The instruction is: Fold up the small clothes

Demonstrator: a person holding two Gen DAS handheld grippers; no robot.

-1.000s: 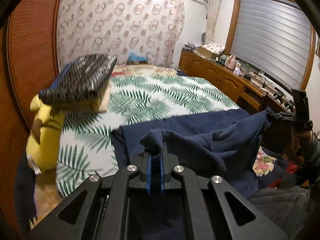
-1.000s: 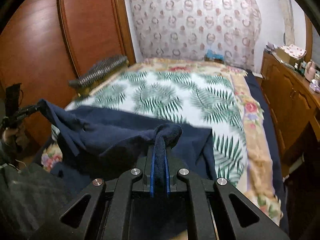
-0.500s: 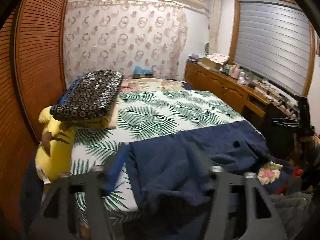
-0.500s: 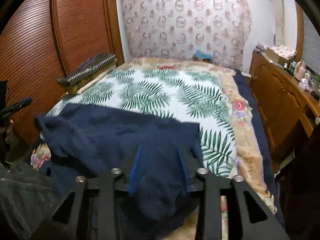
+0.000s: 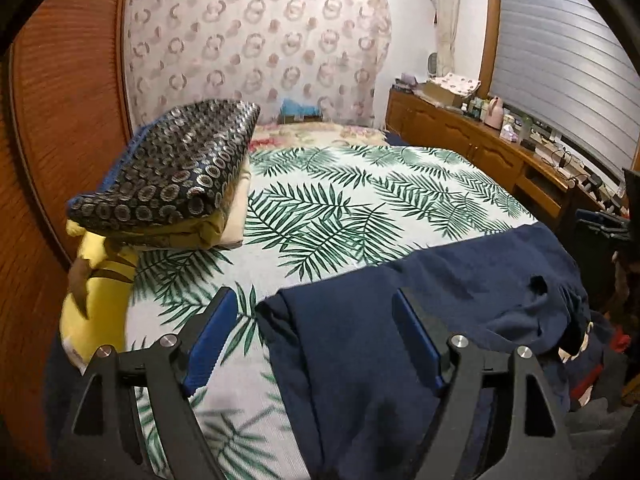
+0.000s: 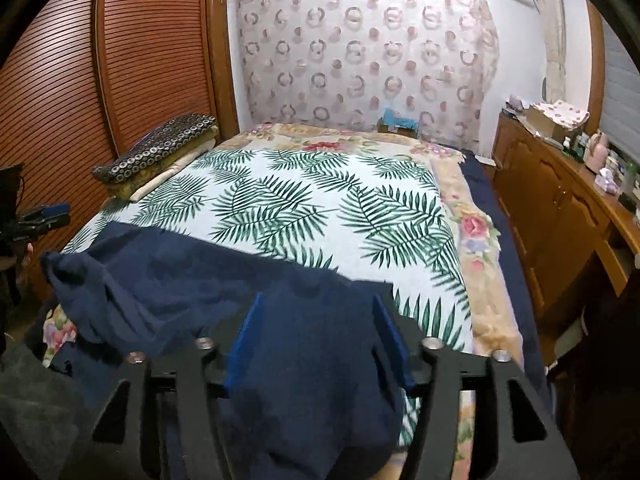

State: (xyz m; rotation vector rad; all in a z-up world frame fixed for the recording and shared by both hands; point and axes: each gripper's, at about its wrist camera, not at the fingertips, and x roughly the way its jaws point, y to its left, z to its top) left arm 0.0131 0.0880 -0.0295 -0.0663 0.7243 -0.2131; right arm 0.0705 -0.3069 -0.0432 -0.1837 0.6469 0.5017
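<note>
We are working over the bed (image 5: pixel 360 184), whose palm-leaf cover gives us a broad, flat surface for folding. Along its left edge, a dark ring-patterned cushion (image 5: pixel 176 176) is sitting on top of a yellow pillow (image 5: pixel 96 304), well apart from where we are folding.

The navy garment (image 5: pixel 460 300) is lying across the near edge of the bed, its far hem running roughly straight across the leaf print, while its right-hand part is bunching and drooping over the near right corner onto a heap of other clothes (image 5: pixel 592 360). In our judgement we are laying it out here so that it can be smoothed before the first fold.

The left gripper (image 5: pixel 320 340) is standing wide, its jaws having just been opening; cloth is lying between the blue pads (image 5: pixel 208 344) without being pinched, so the garment is resting on the bed on its own. The right gripper (image 6: pixel 320 340) is likewise spread, its jaws also having just been opening, with navy fabric draping loosely between its fingers (image 6: pixel 244 340) and hanging off the near edge. We are probably about to regrip at the rumpled side.
</note>
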